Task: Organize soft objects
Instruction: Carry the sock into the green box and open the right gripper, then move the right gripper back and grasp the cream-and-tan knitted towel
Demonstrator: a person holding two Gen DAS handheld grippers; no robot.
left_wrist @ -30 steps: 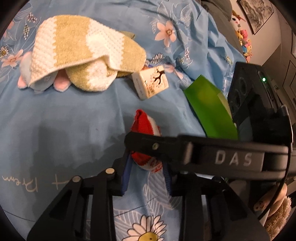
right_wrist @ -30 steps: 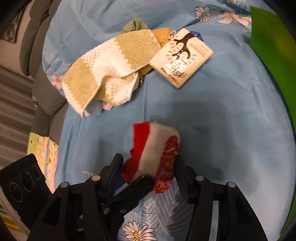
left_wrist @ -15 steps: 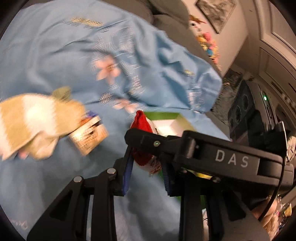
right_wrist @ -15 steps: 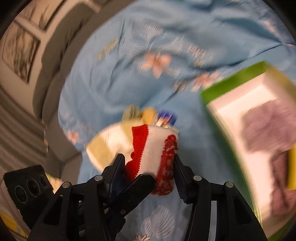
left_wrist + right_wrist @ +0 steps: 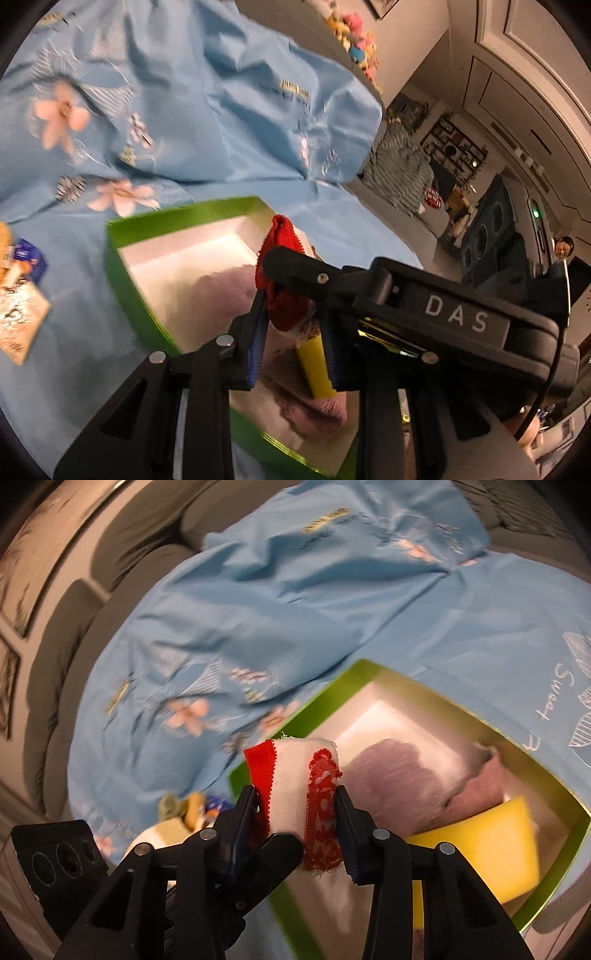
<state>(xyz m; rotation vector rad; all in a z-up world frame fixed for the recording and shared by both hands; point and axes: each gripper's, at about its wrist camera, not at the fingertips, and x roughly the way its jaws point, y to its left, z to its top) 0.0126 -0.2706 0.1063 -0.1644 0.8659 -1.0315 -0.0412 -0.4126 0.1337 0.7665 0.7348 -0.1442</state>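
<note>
Red-and-white rolled knit sock (image 5: 299, 805), lace-trimmed, sits clamped by right gripper (image 5: 295, 808) and left gripper (image 5: 291, 317), green box (image 5: 546, 897) at four o'clock.

Home: sofa (image 5: 66, 635), floral bedsheet (image 5: 295, 602).

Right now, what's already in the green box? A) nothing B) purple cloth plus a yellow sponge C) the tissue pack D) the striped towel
B: in the right wrist view the green box holds a purple cloth and a yellow sponge, while the red-and-white cloth is clamped in the right gripper above it.
</note>
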